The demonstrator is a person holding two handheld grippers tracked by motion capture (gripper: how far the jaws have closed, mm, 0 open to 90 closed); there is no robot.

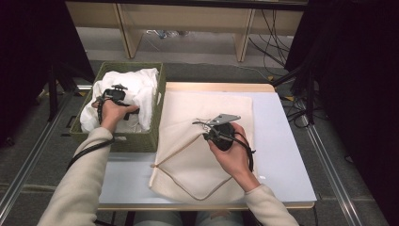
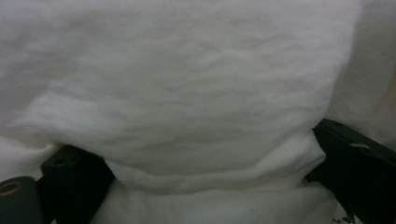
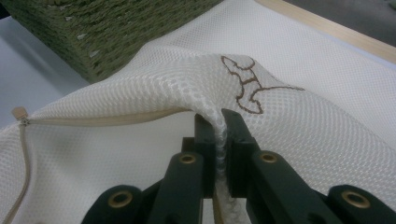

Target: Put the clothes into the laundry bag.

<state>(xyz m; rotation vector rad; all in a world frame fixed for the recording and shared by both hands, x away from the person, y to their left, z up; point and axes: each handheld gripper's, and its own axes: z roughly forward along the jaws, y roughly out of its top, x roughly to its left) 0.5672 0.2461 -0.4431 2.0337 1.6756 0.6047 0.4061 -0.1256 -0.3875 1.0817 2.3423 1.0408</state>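
This looks like a lab or recording room set up for a laundry chore, not a home. The small bench (image 1: 287, 155) has a pale blue-grey top with a bare wooden edge and stands on grey carpet tile. Black curtains (image 1: 357, 70) close in the left and right sides. Loose black cables (image 1: 275, 35) trail over the floor at the far right, and metal floor rails (image 1: 329, 174) run along both sides of the bench. At the far end stands plain light-wood furniture (image 1: 188, 19) with open legs. The household items are few: a green woven basket (image 1: 157, 101) of white cloth and a cream mesh laundry bag (image 1: 202, 155).
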